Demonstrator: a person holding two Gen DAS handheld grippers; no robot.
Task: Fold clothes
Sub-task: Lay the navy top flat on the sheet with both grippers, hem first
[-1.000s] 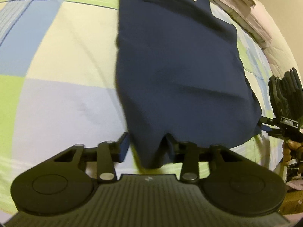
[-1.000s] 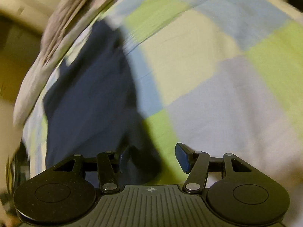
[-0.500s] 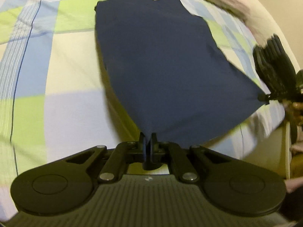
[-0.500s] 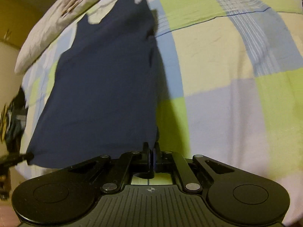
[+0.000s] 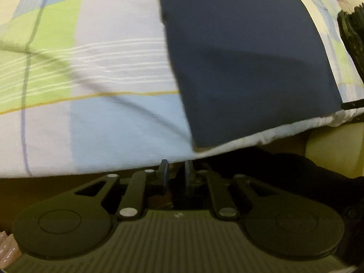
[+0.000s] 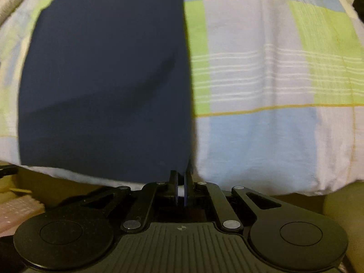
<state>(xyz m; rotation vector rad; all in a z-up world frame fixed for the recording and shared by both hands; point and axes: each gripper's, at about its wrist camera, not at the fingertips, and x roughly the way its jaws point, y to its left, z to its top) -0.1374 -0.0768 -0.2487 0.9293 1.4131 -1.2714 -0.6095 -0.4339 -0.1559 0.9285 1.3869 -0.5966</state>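
**A:** Where is the garment?

**B:** A navy garment [image 5: 245,56] lies flat on a bed with a checked cover [image 5: 113,68] of green, blue and cream. It runs from the far side to the near edge, and its hem sits almost at that edge.

**A:** And the claws?

**B:** The left gripper [image 5: 175,168] hangs just off the near edge. Its jaws are opening with nothing between them, and the hem's left corner lies apart from it. The right gripper [image 6: 180,177] has its jaws nearly together at the hem's right corner and seems to pinch it.

**A:** Which step is this?

**B:** Probably the spreading out, nearly done. Next, the right claw should let go. Then both should take one long side and carry it across.
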